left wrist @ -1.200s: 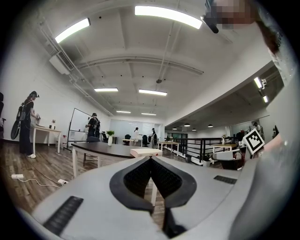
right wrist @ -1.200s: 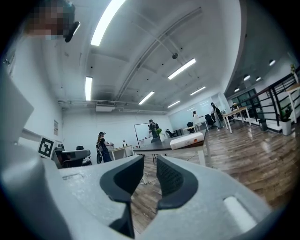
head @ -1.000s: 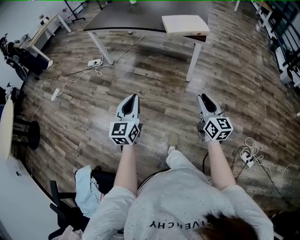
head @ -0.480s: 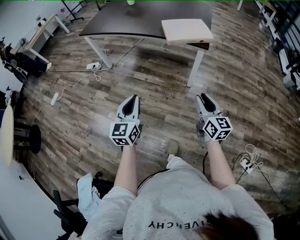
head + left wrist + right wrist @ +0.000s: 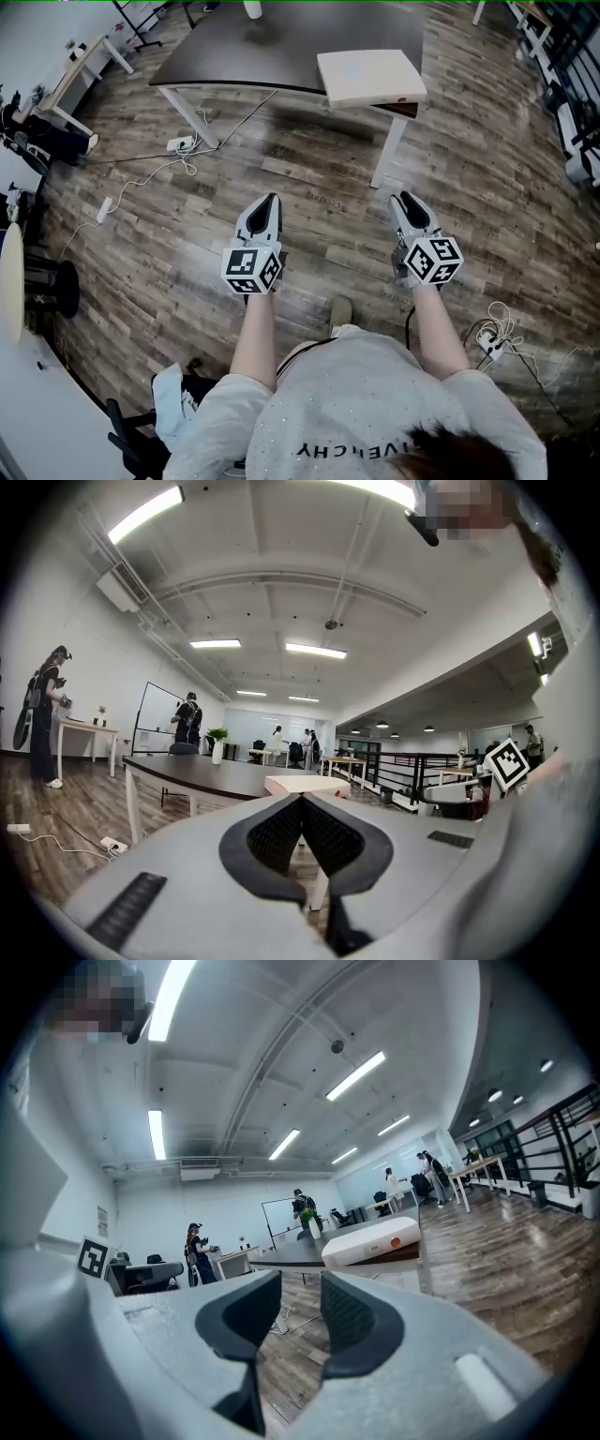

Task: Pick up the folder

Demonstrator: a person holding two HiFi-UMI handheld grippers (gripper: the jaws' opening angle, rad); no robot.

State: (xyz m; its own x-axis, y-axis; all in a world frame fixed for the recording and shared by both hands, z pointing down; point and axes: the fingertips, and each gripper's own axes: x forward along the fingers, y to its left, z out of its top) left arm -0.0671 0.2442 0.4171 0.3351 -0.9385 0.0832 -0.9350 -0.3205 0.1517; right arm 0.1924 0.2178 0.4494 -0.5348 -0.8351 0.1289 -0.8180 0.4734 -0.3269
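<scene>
Well ahead, on the near right corner of the dark bench (image 5: 281, 47) — flat cream rectangular folder (image 5: 370, 77), long side crosswise, nearer the right tool (image 5: 406, 199), narrowly parted, empty; left tool (image 5: 269, 199) closed, empty.

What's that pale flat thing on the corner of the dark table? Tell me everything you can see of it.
The folder looks like a thick, cream-coloured slab with rounded corners and a small orange dot on its near edge. It lies flat on the near right corner of the table, right up against the edges. Only the table touches it.
</scene>
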